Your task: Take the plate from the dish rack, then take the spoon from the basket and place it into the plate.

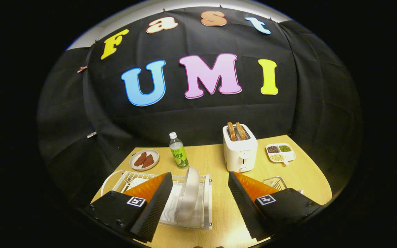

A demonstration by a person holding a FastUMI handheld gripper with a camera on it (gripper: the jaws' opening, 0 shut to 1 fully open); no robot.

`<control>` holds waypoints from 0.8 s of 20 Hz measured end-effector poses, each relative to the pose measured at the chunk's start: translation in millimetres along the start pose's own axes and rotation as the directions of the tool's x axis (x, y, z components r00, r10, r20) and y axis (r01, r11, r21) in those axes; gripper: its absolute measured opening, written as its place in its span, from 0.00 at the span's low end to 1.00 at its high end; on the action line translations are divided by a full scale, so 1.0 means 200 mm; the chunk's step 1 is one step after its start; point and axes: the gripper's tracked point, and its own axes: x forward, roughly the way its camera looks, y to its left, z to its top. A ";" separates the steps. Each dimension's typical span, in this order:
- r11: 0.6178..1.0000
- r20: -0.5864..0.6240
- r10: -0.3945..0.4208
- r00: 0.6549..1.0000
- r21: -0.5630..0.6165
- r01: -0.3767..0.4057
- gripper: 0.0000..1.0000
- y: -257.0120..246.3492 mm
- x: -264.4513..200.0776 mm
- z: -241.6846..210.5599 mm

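Our hand-held gripper [198, 203] hangs wide open, holding nothing, at lower centre; the plate [187, 198] stands upright in the dish rack [207, 206] between its fingers.

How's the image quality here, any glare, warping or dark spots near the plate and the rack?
Gripper view: strong fisheye bending curves the table edges. Light is even and warm on the tabletop, dimmer toward the cloth. The plate, upright in the dish rack, is sharp with no harsh glare. The open gripper fingers hide part of the rack and basket.
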 end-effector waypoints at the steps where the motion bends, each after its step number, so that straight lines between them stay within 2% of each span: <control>1: 1.000 -0.026 -0.014 1.000 0.008 0.014 1.00 -0.01 0.04 -0.03; 6: 0.998 -0.152 0.007 0.988 0.061 0.003 0.99 0.08 0.23 -0.13; 9: 0.995 -0.254 0.001 0.967 0.094 0.024 0.99 0.09 0.31 -0.24; 10: 0.995 -0.279 0.001 0.960 0.099 0.028 0.96 0.10 0.33 -0.27; 11: 0.995 -0.297 0.003 0.955 0.100 0.028 0.91 0.11 0.35 -0.28; 12: 0.995 -0.316 -0.001 0.949 0.096 0.033 0.80 0.11 0.37 -0.31; 15: 0.994 -0.379 0.000 0.925 0.102 0.042 0.66 0.14 0.39 -0.38; 16: 0.993 -0.392 0.006 0.920 0.112 0.042 0.49 0.15 0.39 -0.40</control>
